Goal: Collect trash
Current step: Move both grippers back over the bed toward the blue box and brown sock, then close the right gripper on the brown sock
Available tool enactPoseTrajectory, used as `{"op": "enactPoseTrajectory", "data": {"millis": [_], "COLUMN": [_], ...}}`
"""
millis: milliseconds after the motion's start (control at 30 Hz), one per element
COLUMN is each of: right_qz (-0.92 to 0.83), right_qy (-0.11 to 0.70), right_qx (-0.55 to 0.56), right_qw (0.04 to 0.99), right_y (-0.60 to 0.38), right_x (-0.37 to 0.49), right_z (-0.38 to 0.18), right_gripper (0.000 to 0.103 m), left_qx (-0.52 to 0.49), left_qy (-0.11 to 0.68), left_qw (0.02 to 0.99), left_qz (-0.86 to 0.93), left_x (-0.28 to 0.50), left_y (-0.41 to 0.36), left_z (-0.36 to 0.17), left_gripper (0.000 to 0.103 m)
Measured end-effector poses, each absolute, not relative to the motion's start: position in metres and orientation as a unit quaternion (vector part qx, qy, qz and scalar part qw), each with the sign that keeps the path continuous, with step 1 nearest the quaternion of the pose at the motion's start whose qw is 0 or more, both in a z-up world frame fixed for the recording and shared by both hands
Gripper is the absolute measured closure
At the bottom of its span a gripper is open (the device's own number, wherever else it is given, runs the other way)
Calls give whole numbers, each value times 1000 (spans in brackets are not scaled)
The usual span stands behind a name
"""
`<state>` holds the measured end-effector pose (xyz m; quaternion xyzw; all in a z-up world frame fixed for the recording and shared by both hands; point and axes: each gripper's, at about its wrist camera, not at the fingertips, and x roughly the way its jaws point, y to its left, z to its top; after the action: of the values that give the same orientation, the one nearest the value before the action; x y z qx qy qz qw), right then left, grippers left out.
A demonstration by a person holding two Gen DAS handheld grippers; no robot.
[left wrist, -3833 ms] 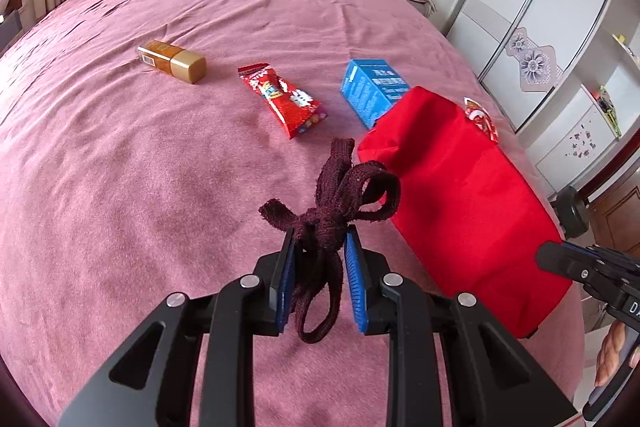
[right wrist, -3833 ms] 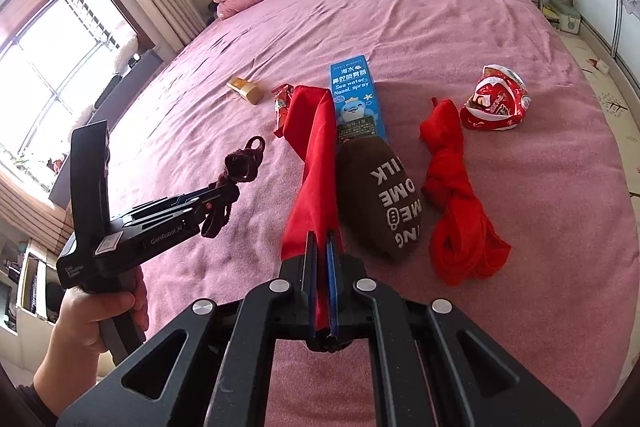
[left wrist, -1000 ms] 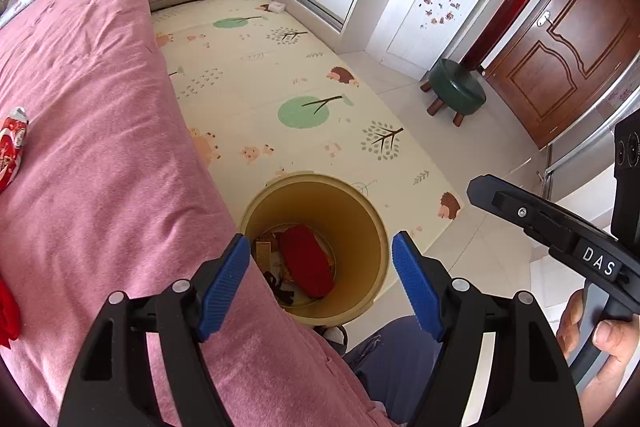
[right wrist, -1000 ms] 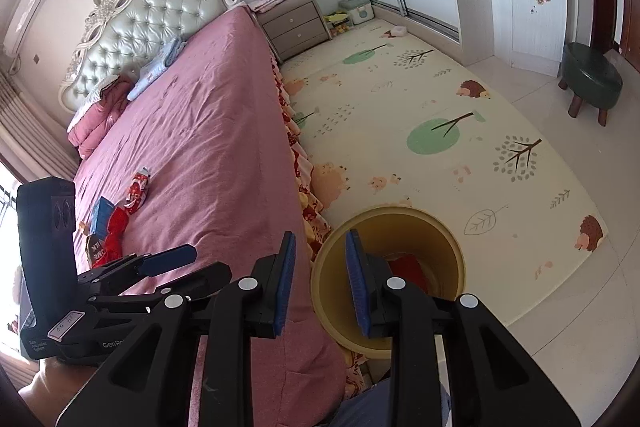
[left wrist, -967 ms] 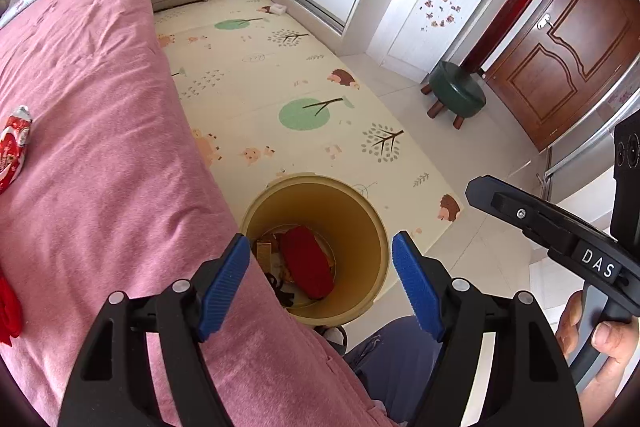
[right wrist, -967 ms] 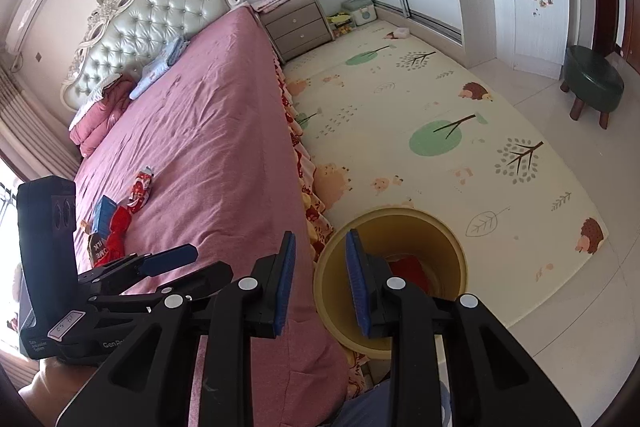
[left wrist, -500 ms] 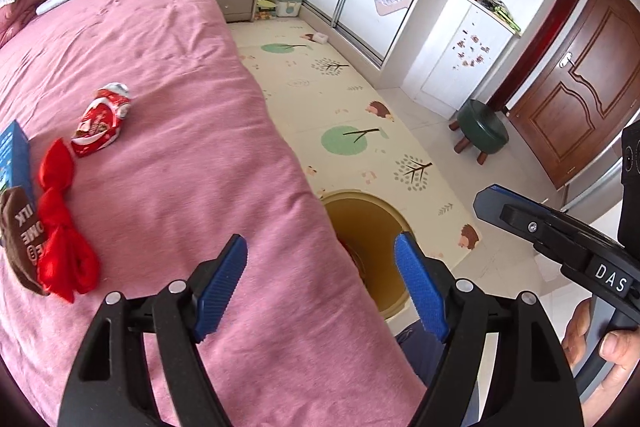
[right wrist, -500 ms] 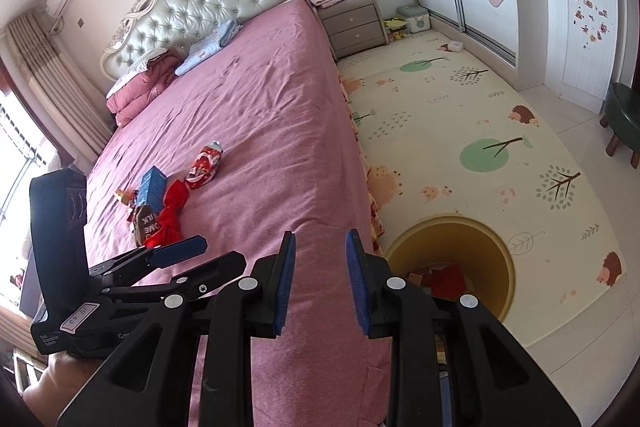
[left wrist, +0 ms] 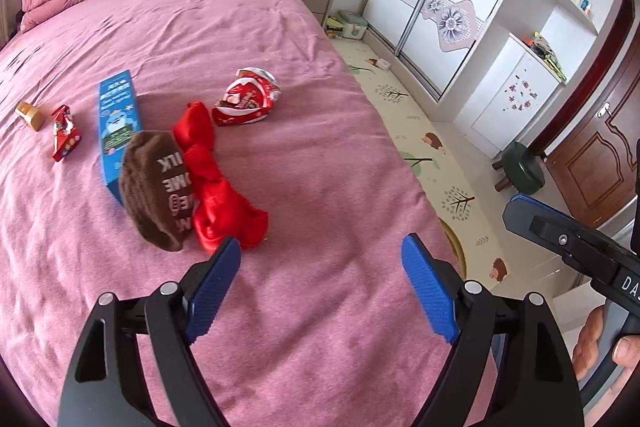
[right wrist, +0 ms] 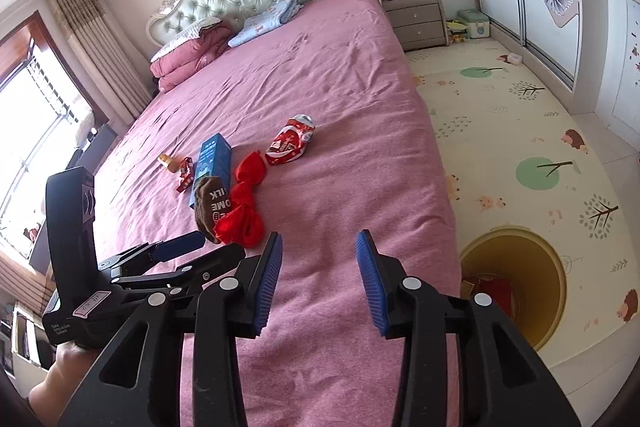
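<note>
The left gripper [left wrist: 321,255] hangs over the pink bed [left wrist: 320,167], its jaws spread wide and opening further with only bedcover between them. The right gripper [right wrist: 319,254] is also released, its jaws opening, empty over the bed's near edge.

Only the right wrist view shows the yellow trash bin [right wrist: 554,277] on the floor beside the bed, with red trash lying inside, and the window and curtains at its left edge. Only the left wrist view shows the dark green stool [left wrist: 522,169] and the brown door [left wrist: 600,163].

The remaining litter lies together mid-bed, beyond both grippers: one brown sock [left wrist: 154,193] printed with white letters, touching one bunched red cloth [left wrist: 218,187] and overlapping one blue box [left wrist: 118,119]. Further out sit one red and silver wrapper [left wrist: 246,103], one small red snack packet [left wrist: 64,133] and one gold-capped bottle [left wrist: 29,115]. That makes six pieces on the cover.

In the right wrist view the left gripper's jaw tips partly hide the sock's near end. A folded quilt and a blue cloth rest by the headboard.
</note>
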<state>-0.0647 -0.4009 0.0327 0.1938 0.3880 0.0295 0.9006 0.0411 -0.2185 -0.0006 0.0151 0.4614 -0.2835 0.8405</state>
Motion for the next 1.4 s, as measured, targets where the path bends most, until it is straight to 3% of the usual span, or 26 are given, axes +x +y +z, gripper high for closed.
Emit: {"op": "enactPoseTrajectory", "data": {"millis": [267,500,600,800,1400], "right_qz": [63,85,95,117,131], "right_qy": [392,395,397,401,435], "right_qx": [177,164,159,141,92], "right_qw": [901,900,899,898,886], "right_y": [-354,-320,-307,-276,-218], "right_x": [-45,-25,-17,5,76], "right_z": [32,29,25,17,-35], "right_gripper": [42,36,27,26,30], "left_qx": [3,-21,-40,-98,-113], "left_qy": [458,461,464,477,491], "left_qw": [857,867,868,862,855], "left_qz": [-237,-189,-173,-143,-127], "left_x": [53,68,76,93,135], "left_y": [-163,-115,-94,-57,-30], "left_z": [-1,-5,-8,-14,-29], "left_gripper": [7,4,4,4,4]}}
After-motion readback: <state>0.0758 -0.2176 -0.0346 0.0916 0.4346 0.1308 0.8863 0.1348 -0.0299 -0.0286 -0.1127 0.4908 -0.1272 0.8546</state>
